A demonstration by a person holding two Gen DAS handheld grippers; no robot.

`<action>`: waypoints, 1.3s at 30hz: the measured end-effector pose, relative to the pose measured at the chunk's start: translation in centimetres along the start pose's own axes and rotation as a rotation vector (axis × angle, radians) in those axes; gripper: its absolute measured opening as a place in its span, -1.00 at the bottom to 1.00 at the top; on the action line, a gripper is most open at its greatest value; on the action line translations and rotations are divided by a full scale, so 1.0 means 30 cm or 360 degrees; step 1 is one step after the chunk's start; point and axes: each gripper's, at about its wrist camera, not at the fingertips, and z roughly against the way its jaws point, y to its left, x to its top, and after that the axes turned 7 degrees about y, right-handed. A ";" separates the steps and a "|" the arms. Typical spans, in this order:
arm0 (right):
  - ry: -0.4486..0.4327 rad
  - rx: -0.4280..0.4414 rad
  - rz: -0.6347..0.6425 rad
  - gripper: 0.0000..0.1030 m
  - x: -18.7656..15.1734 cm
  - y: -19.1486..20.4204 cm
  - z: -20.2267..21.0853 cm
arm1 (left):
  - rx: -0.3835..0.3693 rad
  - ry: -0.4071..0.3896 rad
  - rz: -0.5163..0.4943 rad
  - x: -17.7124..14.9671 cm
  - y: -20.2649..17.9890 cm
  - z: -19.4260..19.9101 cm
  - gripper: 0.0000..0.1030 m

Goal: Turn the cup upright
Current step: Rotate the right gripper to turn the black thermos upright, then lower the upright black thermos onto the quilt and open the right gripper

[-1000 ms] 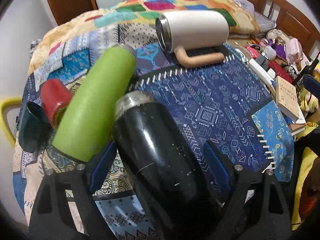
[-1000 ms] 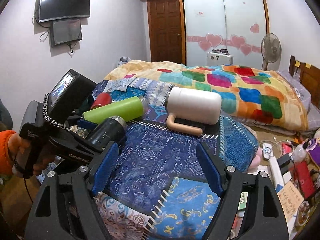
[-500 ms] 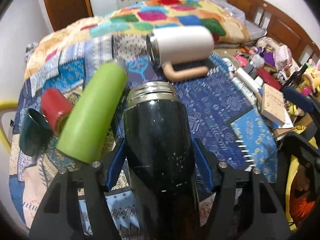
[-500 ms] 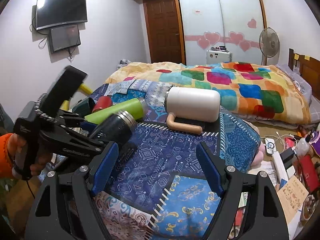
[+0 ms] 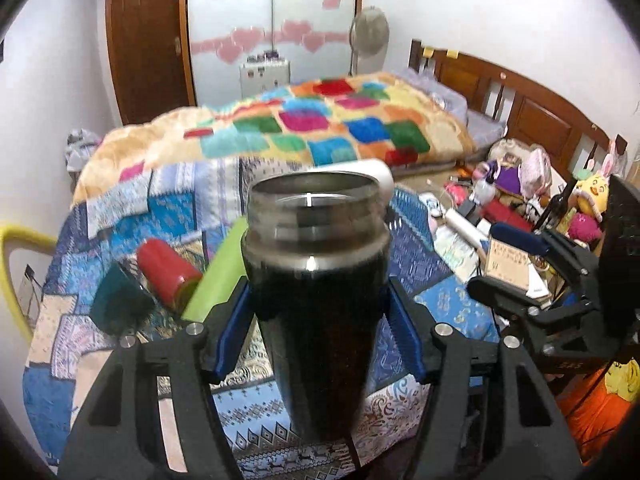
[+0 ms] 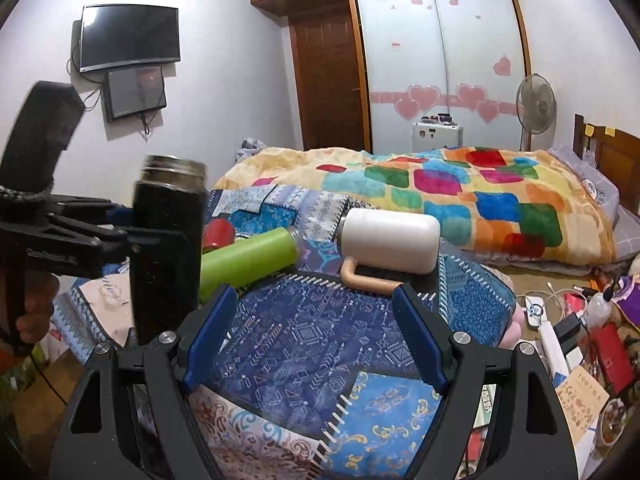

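Observation:
My left gripper [image 5: 318, 336] is shut on a black cup [image 5: 316, 312] with a steel screw-thread rim. The cup stands upright, open mouth up, held over the patchwork blue cloth [image 6: 320, 340]. In the right wrist view the same black cup [image 6: 166, 248] is upright at the left, clamped by the left gripper [image 6: 132, 232]. My right gripper [image 6: 314, 340] is open and empty above the cloth, to the right of the cup.
A green bottle [image 6: 250, 260], a white mug with a tan handle [image 6: 390, 240], a red cup [image 5: 166, 272] and a dark teal cup [image 5: 118, 304] lie on their sides on the cloth. A bed with a colourful quilt [image 6: 460, 196] is behind. Clutter [image 6: 580, 340] covers the floor at the right.
The left gripper closed on the lying black cup, lifted it and turned it from lying to upright. The right gripper stayed open and barely moved.

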 end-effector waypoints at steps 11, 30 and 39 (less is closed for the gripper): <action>-0.0014 0.0002 -0.0015 0.51 0.017 -0.015 -0.021 | -0.0049 -0.0076 0.0016 0.048 0.017 -0.035 0.24; -0.0003 0.0000 -0.0027 0.51 0.026 0.005 -0.017 | -0.0016 -0.0121 -0.0029 0.006 -0.022 -0.059 0.30; -0.0149 -0.0022 -0.0018 0.51 0.052 0.090 0.153 | 0.0034 -0.0310 0.0034 -0.080 -0.027 0.127 0.32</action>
